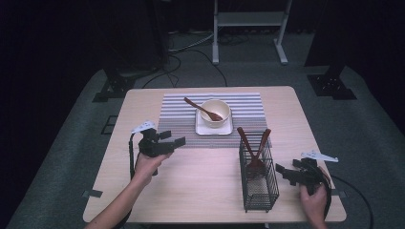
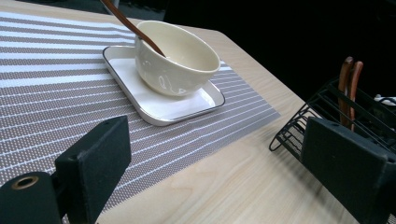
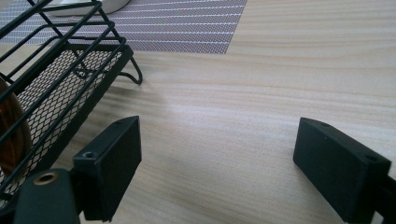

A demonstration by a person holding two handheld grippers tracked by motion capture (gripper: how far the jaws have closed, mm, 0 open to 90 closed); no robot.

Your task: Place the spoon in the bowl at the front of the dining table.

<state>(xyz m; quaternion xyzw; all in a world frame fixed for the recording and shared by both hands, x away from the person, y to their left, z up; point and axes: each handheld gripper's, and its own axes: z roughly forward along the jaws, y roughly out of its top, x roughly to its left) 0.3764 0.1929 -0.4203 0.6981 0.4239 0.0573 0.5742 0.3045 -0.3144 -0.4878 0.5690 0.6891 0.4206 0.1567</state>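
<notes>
Nearest you, your right gripper (image 1: 286, 172) sits low at the table's (image 1: 200, 191) near right edge, jaws spread wide and empty, aimed toward the black wire caddy (image 1: 259, 183) just beside it. Your right hand (image 1: 315, 200) wraps the handle from below, wrist close to the table edge. The caddy stands upright on the bare wood with two brown wooden utensils (image 1: 254, 148) leaning handle-up inside it, crossing near the bottom; that placement looks meant to keep them within easy reach of this hand.

Your left gripper (image 1: 173, 139) hovers at the near edge of the striped placemat (image 1: 181, 114), jaws likewise parted with nothing between them, pointing across toward the dishes. Your left forearm angles in from below, hand (image 1: 149, 160) clasped under the body.

Farther on, mid-mat, the cream bowl (image 2: 180, 58) rests on a small white tray (image 2: 159, 105), and a wooden spoon (image 1: 203, 110) lies in the bowl, handle sloping out over the rim to the left. I judge the setting partly laid, with the caddy's utensils next.
</notes>
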